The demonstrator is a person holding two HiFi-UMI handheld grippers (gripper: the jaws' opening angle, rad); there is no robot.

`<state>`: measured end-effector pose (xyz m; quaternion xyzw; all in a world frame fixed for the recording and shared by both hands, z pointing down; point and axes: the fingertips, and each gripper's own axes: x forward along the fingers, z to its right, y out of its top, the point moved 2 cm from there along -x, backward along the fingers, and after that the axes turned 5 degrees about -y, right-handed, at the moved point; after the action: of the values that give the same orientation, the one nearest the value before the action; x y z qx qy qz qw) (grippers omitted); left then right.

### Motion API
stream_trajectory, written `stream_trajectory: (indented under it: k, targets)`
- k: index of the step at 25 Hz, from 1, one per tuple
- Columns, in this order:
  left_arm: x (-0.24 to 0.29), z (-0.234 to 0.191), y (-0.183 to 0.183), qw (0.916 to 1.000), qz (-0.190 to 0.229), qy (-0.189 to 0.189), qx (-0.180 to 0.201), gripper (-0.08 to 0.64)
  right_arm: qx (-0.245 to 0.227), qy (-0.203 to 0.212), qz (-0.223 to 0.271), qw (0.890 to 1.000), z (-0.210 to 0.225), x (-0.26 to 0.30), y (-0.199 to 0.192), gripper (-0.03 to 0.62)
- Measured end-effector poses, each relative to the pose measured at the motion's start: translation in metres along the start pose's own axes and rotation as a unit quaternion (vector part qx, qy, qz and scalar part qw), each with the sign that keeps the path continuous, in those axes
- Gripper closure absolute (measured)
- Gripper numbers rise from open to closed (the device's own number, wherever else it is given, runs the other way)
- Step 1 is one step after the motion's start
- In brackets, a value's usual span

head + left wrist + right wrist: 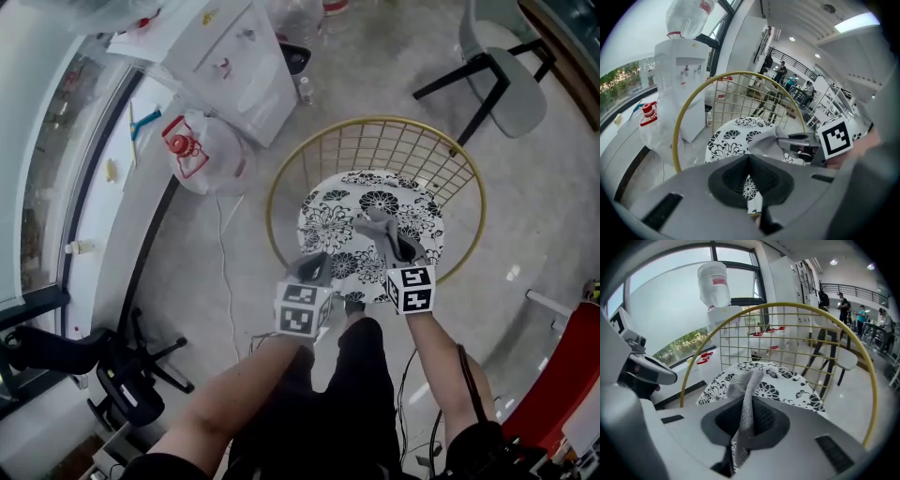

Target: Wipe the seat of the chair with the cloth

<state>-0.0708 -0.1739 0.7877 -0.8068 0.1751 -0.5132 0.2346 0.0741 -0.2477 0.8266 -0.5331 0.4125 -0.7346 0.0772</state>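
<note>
The chair has a gold wire back (375, 141) and a round seat (375, 202) with a black-and-white flower print. My right gripper (380, 230) hangs over the middle of the seat, shut on a grey cloth (372, 223). In the right gripper view the cloth (747, 380) runs up between the jaws and droops over the seat (787, 385). My left gripper (316, 265) is at the seat's front left edge with its jaws shut. Only a strip of the seat's print shows behind its tips (749, 161). The left gripper view shows the cloth (764, 143) bunched at the right gripper (787, 138).
A white water dispenser (244, 66) and a plastic bag with red print (202, 150) stand left of the chair. A grey chair (511, 84) is at the back right, and a black chair base (122, 375) at the near left. A cable (225, 281) runs across the floor.
</note>
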Motion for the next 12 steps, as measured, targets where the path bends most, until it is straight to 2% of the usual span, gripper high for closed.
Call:
stream_trajectory:
  k: [5, 12]
  targets:
    - [-0.019, -0.054, -0.002, 0.9993, 0.005, 0.025, -0.026, 0.554, 0.013, 0.062, 0.008, 0.998, -0.071, 0.052, 0.036, 0.566]
    - [-0.015, -0.104, -0.018, 0.9972, 0.009, 0.048, -0.057, 0.554, 0.043, 0.108, 0.008, 0.993, -0.127, 0.129, 0.043, 0.566]
